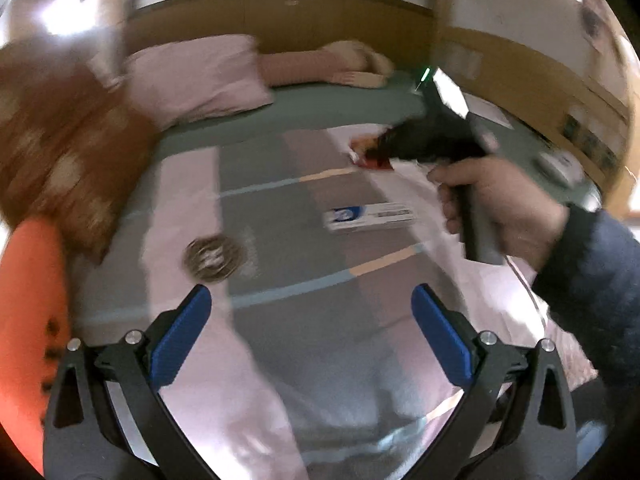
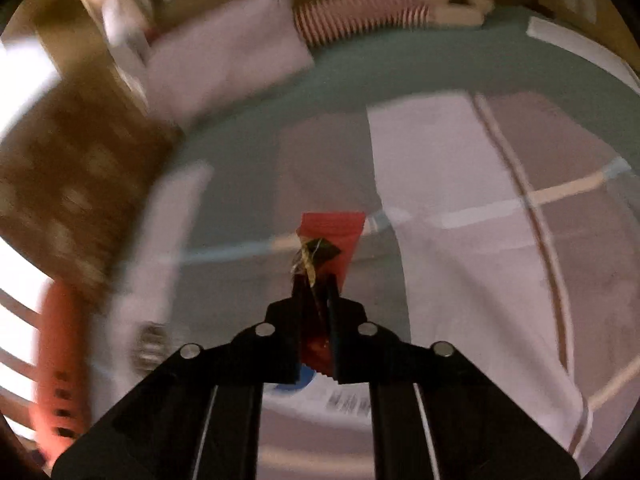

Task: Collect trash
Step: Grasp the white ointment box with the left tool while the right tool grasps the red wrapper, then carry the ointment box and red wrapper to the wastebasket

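Here, left to right: orange bin point(image 1: 32, 320) far left of left tongs point(image 1: 312, 324), spread wide, empty; round patterned disc point(image 1: 212, 256) just ahead-left; white-blue box point(image 1: 372, 216) ahead on bed point(image 1: 280, 184); right tongs point(image 2: 314, 280) clamped on red wrapper point(image 2: 336, 232), above bed.

Bed point(image 1: 304, 112) covered by teal sheet, with patchwork blanket point(image 1: 280, 280) in pink, grey and white panels spread over it. Pink pillow point(image 1: 200, 80) laid near headboard point(image 1: 360, 20); striped soft toy point(image 2: 368, 12) stretched just beside it along bed's far edge. Brown patterned cushion point(image 1: 60, 152) seen at left, blurred, above blanket's edge. Wooden headboard seen behind pillow and toy.
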Demonstrator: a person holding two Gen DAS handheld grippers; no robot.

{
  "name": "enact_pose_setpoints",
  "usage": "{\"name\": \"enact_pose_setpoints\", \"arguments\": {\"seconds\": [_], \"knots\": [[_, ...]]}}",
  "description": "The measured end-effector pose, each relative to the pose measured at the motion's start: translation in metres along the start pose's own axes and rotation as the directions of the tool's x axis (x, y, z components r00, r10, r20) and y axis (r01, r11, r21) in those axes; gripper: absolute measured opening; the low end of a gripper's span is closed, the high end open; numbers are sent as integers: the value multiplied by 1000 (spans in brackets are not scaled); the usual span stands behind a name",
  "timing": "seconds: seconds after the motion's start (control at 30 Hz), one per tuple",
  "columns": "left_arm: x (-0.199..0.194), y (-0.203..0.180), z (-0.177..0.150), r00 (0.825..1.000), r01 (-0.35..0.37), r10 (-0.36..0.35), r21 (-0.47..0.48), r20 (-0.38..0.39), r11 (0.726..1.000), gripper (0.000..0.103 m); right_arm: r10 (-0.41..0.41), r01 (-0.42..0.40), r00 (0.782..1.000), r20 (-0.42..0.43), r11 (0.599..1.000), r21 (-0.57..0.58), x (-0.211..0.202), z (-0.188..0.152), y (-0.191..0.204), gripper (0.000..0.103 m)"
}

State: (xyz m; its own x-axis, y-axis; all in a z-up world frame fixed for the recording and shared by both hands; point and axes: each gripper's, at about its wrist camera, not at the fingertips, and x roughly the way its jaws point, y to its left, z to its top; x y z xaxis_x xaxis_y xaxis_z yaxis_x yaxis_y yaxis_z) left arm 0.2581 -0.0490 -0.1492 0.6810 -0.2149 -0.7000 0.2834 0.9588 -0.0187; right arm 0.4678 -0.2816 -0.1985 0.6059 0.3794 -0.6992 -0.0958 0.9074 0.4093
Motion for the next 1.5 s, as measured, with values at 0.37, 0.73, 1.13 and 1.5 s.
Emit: {"name": "enact_pose_setpoints", "arguments": {"seconds": [0.37,0.73,1.13,1.5], "knots": [[163,-50,54,968,242,-189,417,-165,876,99,96,-119,978,185,986,118,-154,-63,-25,13],[277,-85,69,894,390,-193,488,-405,781,59,131,-150,978,165,982,111,-146,-58,-25,13],[130,-30,63,985,43,-29,75,-170,996,45,14,-5,986,163,999,-54,-148,-65,-4,13],[-50,-6,6,989,-107,124,-196,80,975,45,-18,72,980,199,960,-271,-189,-130,60,13]]}}
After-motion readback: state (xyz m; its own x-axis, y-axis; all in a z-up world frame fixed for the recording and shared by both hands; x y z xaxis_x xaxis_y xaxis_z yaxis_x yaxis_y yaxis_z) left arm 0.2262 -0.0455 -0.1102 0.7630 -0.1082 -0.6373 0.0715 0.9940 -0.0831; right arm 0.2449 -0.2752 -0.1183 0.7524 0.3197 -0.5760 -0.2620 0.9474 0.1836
